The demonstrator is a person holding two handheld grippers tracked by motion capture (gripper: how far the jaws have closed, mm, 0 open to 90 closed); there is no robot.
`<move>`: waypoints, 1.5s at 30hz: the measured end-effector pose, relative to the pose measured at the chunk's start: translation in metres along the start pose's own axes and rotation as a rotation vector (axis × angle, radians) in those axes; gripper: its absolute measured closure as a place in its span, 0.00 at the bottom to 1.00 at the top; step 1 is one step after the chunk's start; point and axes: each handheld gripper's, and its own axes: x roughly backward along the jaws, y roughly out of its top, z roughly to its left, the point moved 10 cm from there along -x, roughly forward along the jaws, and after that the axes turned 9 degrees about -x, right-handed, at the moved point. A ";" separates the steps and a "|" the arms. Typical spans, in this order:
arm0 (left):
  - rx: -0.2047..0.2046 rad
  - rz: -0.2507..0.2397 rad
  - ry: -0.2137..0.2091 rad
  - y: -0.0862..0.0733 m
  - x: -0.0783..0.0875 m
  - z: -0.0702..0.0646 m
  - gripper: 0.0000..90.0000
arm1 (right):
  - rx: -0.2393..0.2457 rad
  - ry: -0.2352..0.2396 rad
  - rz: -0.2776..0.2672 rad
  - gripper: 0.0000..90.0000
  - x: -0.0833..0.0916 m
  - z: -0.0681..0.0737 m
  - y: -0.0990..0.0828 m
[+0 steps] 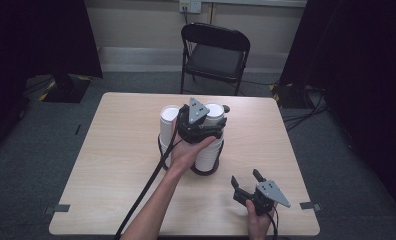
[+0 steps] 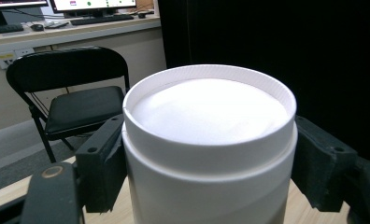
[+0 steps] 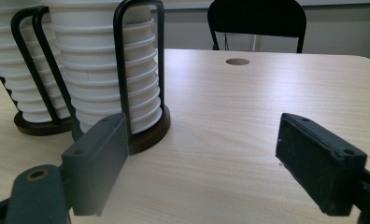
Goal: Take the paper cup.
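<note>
Two stacks of upturned white cups stand mid-table, each in a black wire holder: the left stack (image 1: 168, 116) (image 3: 15, 70) and the right stack (image 1: 209, 154) (image 3: 103, 70). My left gripper (image 1: 208, 118) (image 2: 211, 145) is at the top of the right stack. Its jaws press both sides of the top cup (image 2: 209, 121), whose base faces up. My right gripper (image 1: 245, 176) (image 3: 206, 154) hovers low near the table's front right. It is open, with nothing between its fingers, and looks toward the right stack's round dark base (image 3: 151, 134).
The light wood table (image 1: 121, 165) has a small round hole (image 1: 226, 108) (image 3: 237, 61) behind the stacks. A black folding chair (image 1: 213, 55) stands beyond the far edge. Dark curtains hang on both sides. The left gripper's cable (image 1: 143, 192) trails across the table's front.
</note>
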 end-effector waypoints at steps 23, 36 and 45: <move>0.028 -0.111 0.010 0.028 0.018 0.009 0.25 | -0.005 0.001 0.007 0.19 0.000 0.000 0.000; 0.033 -0.157 0.021 0.038 0.028 0.014 0.25 | 0.000 0.000 0.001 0.19 0.000 0.000 0.000; 0.043 -0.177 0.018 0.047 0.037 0.020 0.25 | -0.001 -0.001 0.001 0.19 0.000 0.000 0.000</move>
